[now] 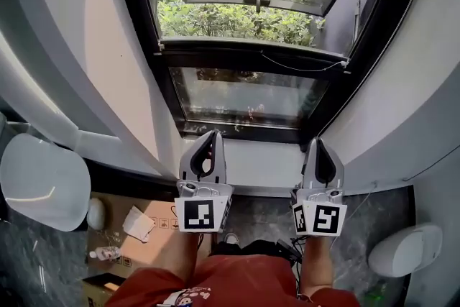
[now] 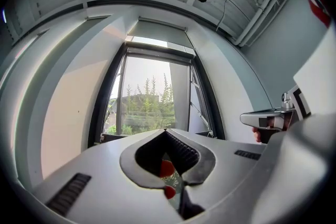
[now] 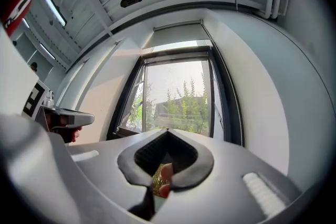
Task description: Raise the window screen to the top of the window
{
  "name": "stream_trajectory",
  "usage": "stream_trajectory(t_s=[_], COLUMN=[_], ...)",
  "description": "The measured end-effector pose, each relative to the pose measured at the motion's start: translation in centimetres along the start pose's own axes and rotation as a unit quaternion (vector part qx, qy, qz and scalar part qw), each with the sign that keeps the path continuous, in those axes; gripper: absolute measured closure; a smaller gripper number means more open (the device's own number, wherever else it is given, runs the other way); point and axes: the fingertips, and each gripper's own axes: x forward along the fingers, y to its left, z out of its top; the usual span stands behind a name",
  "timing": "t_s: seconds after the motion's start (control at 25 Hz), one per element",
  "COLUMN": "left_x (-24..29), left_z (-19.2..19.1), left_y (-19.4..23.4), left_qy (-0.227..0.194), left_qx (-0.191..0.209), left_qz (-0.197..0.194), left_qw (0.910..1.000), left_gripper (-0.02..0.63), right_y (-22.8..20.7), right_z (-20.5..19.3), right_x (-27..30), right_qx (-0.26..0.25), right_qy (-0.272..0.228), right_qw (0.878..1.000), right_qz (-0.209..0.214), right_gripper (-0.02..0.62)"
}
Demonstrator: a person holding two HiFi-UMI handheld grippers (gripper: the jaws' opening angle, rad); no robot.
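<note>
Black window frame (image 1: 144,11) ahead | left gripper (image 1: 213,134), right gripper (image 1: 317,141) pinched shut, empty | I part jaws before reaching for screen.

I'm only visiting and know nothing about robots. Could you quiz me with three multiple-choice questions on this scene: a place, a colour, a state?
1. Where are the left gripper and right gripper?
A. below the window frame, clear of it
B. clamped on the window handle
C. outside the window

2. What colour is the window frame?
A. white
B. black
C. red

3. How do both grippers' jaws stand?
A. wide open
B. shut on a cord
C. shut, empty

Answers: 1 A, both tips stop short of the frame; 2 B, dark bars edge the glass; 3 C, each gripper view shows jaws together, nothing gripped.
</note>
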Motion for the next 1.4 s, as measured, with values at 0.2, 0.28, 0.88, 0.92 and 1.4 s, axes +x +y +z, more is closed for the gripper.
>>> stream_trajectory(t_s=[0.2, 0.28, 0.88, 0.92, 1.4], left_x=[1.7, 2.4, 12.5, 13.4, 22.8], left_z=[-1.1, -1.5, -2.9, -2.9, -3.5], left_y=[0.9, 1.1, 2.3, 2.1, 0.8], left_qy=[0.01, 0.015, 0.008, 0.008, -0.007], left_qx=[-0.003, -0.003, 0.014, 0.015, 0.038], left_qz=[-0.001, -0.002, 0.014, 0.015, 0.032], left_qw=[0.9999, 0.9999, 0.9998, 0.9997, 0.9987], left_gripper=[0.601, 0.601, 0.601, 0.601, 0.601], right_y=[-0.1, -0.2, -4.1, -4.6, -10.8], right_z=[-0.9, -1.4, -4.8, -4.9, -7.0], right_x=[1.8, 2.6, 12.9, 13.6, 21.2], right_qx=[-0.001, -0.001, 0.015, 0.015, 0.025], right_qy=[0.002, 0.0, -0.012, -0.014, -0.031], right_qw=[1.0, 1.0, 1.0, 1.0, 0.999], right_qz=[-0.002, -0.002, 0.015, 0.015, 0.023], right_gripper=[0.586, 0.586, 0.586, 0.586, 0.586])
